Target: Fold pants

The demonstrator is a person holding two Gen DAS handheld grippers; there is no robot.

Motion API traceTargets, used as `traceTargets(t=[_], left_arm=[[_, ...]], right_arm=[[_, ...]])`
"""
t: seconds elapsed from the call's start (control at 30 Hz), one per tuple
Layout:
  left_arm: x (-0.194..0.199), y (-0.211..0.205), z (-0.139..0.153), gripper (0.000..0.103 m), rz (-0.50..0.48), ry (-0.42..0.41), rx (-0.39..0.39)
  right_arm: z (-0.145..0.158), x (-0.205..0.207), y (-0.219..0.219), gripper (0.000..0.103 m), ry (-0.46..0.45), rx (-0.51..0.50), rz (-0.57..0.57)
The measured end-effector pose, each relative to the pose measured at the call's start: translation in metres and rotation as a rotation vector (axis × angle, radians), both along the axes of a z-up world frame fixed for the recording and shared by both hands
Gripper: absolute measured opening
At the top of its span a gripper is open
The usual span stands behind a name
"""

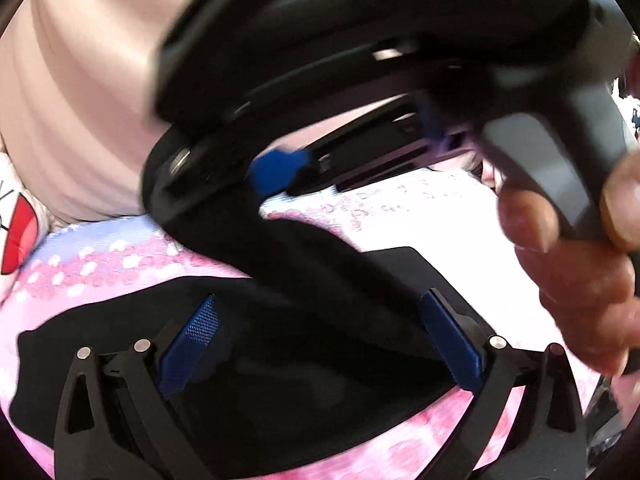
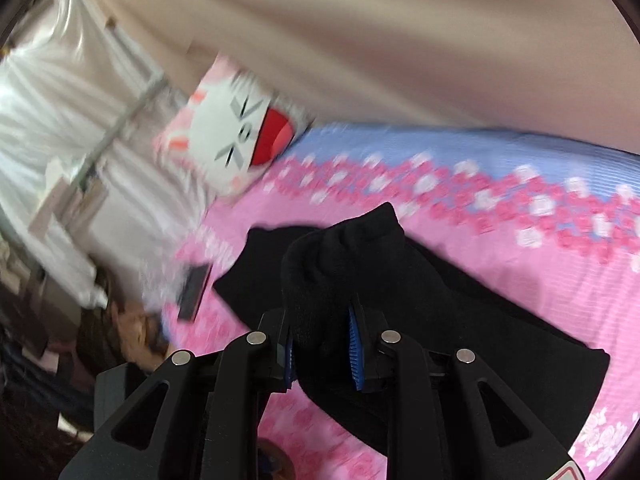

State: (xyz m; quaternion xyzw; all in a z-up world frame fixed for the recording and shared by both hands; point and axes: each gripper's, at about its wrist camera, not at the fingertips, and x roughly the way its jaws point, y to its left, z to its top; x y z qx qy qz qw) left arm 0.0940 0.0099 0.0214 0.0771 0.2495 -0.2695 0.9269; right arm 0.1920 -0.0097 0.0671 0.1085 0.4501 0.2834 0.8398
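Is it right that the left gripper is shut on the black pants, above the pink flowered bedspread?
Not quite. The right gripper is shut on the black pants, as the right wrist view shows. The left gripper is open, hanging above them. The pink flowered bedspread is correct.

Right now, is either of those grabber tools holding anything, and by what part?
The right gripper pinches the black pants by a bunched-up fold of cloth. The left gripper is open, holding nothing.

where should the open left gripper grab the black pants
Judging by the lie, the flat edge of the pants spread on the bedsheet, coming straight down from above. The right gripper already pinches the raised bunch, so the left gripper suits the free edge.
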Motion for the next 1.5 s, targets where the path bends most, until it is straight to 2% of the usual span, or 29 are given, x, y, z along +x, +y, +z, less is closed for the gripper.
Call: traceTargets(t=[0.1, 0.17, 0.27, 0.33, 0.4, 0.43, 0.47, 0.53, 0.57, 0.63, 0.7, 0.77, 0.8, 0.87, 0.93, 0.97, 1.03, 1.07, 1.1, 1.13, 1.17, 1.2, 1.27, 1.3, 1.33, 1.4, 1.43, 1.47, 1.5], left_arm=[[0.011, 0.014, -0.017, 0.098, 0.088, 0.036, 0.053], [0.025, 0.028, -0.042, 0.098, 0.134, 0.14, 0.086], [0.029, 0.055, -0.071, 0.098, 0.176, 0.244, 0.068], [0.026, 0.071, -0.08, 0.098, 0.189, 0.283, 0.048], [0.02, 0.084, -0.084, 0.098, 0.197, 0.302, 0.04], [0.016, 0.094, -0.085, 0.098, 0.212, 0.301, 0.048], [0.015, 0.102, -0.085, 0.098, 0.228, 0.293, 0.061], [0.012, 0.116, -0.084, 0.098, 0.261, 0.284, 0.087], [0.007, 0.128, -0.084, 0.098, 0.275, 0.279, 0.086], [0.008, 0.145, -0.082, 0.098, 0.313, 0.281, 0.064], [0.013, 0.157, -0.079, 0.098, 0.33, 0.296, 0.013], [0.027, 0.171, -0.079, 0.098, 0.324, 0.334, -0.075], [0.031, 0.175, -0.078, 0.098, 0.305, 0.356, -0.121], [0.048, 0.175, -0.079, 0.098, 0.258, 0.41, -0.208], [0.066, 0.164, -0.088, 0.098, 0.253, 0.473, -0.212], [0.074, 0.159, -0.092, 0.098, 0.265, 0.481, -0.19], [0.087, 0.145, -0.091, 0.097, 0.274, 0.429, -0.137], [0.094, 0.135, -0.088, 0.086, 0.247, 0.416, -0.122], [0.101, 0.13, -0.088, 0.074, 0.227, 0.425, -0.118], [0.112, 0.122, -0.086, 0.053, 0.243, 0.432, -0.089], [0.126, 0.119, -0.082, 0.036, 0.234, 0.406, -0.068], [0.127, 0.118, -0.078, 0.029, 0.215, 0.388, -0.076], [0.127, 0.109, -0.061, 0.029, 0.187, 0.351, -0.121], [0.128, 0.106, -0.056, 0.03, 0.177, 0.333, -0.127], [0.136, 0.102, -0.058, 0.033, 0.174, 0.309, -0.098], [0.158, 0.089, -0.072, 0.045, 0.219, 0.302, -0.002], [0.16, 0.082, -0.089, 0.054, 0.248, 0.349, 0.035], [0.159, 0.086, -0.096, 0.057, 0.257, 0.354, 0.017], [0.153, 0.093, -0.093, 0.058, 0.272, 0.34, -0.023]], right_arm=[[-0.02, 0.014, 0.034, 0.021, 0.079, -0.047, 0.082], [-0.036, 0.022, 0.044, 0.021, 0.096, -0.086, 0.088], [-0.069, 0.032, 0.05, 0.021, 0.111, -0.118, 0.063], [-0.095, 0.037, 0.054, 0.024, 0.128, -0.117, 0.055], [-0.119, 0.037, 0.062, 0.04, 0.12, -0.132, 0.064], [-0.127, 0.034, 0.067, 0.065, 0.096, -0.163, 0.076], [-0.132, 0.033, 0.071, 0.079, 0.085, -0.185, 0.082], [-0.139, 0.022, 0.074, 0.078, 0.064, -0.185, 0.095], [-0.133, 0.013, 0.068, 0.078, 0.043, -0.135, 0.094], [-0.109, -0.006, 0.042, 0.078, -0.041, -0.008, 0.045], [-0.087, -0.025, 0.002, 0.084, -0.127, 0.048, -0.052], [-0.071, -0.04, -0.053, 0.086, -0.184, 0.022, -0.208], [-0.069, -0.048, -0.086, 0.086, -0.187, -0.028, -0.313], [-0.074, -0.054, -0.128, 0.086, -0.146, -0.09, -0.43], [-0.09, -0.062, -0.168, 0.086, -0.075, -0.136, -0.556], [-0.097, -0.064, -0.18, 0.086, -0.044, -0.125, -0.582], [-0.118, -0.063, -0.196, 0.085, 0.015, -0.076, -0.597], [-0.126, -0.061, -0.197, 0.065, 0.032, -0.048, -0.583], [-0.133, -0.057, -0.195, 0.036, 0.039, -0.004, -0.55], [-0.14, -0.053, -0.19, 0.02, 0.052, 0.044, -0.51], [-0.139, -0.052, -0.188, 0.017, 0.035, 0.045, -0.518], [-0.134, -0.052, -0.186, 0.016, 0.013, 0.046, -0.517], [-0.112, -0.063, -0.19, 0.015, -0.074, 0.1, -0.529], [-0.103, -0.067, -0.194, 0.015, -0.108, 0.114, -0.536], [-0.098, -0.07, -0.2, 0.015, -0.135, 0.111, -0.534], [-0.11, -0.068, -0.211, 0.015, -0.109, 0.097, -0.55], [-0.129, -0.06, -0.216, 0.017, -0.056, 0.081, -0.567], [-0.145, -0.054, -0.219, 0.019, 0.004, 0.07, -0.58], [-0.155, -0.056, -0.225, 0.022, 0.006, 0.127, -0.587]])
